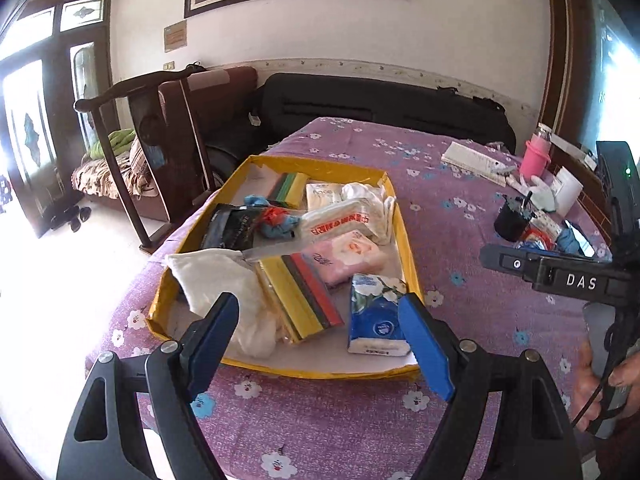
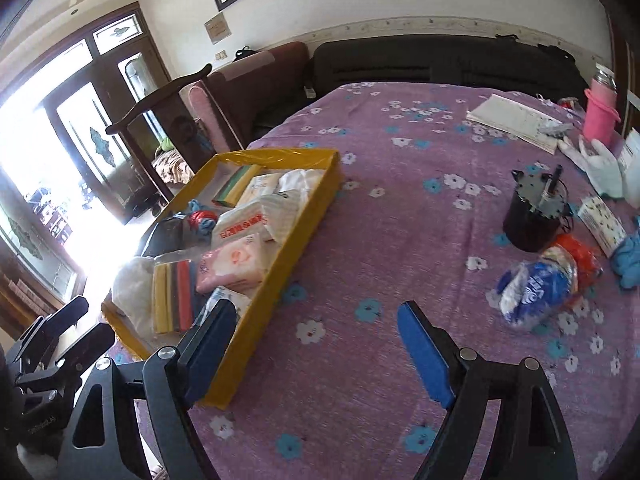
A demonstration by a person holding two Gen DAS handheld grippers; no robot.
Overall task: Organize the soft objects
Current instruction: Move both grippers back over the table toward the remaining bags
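A yellow tray (image 1: 408, 248) on the purple flowered table holds several soft things: tissue packs, a white cloth (image 1: 224, 280), coloured sponge strips (image 1: 304, 300), a pink pack (image 1: 344, 256) and a blue tissue pack (image 1: 376, 316). My left gripper (image 1: 320, 332) is open and empty above the tray's near edge. My right gripper (image 2: 316, 340) is open and empty over bare tablecloth, right of the tray (image 2: 280, 272). A blue and white plastic pack (image 2: 536, 284) and a blue glove (image 2: 630, 260) lie on the table at the right.
A black cup (image 2: 532, 216), a white glove (image 2: 600, 168), a pink bottle (image 2: 600, 108), papers (image 2: 516, 120) and a small printed box (image 2: 602, 224) stand at the table's right side. A wooden chair (image 1: 160, 152) and a dark sofa (image 1: 380, 104) lie beyond the table.
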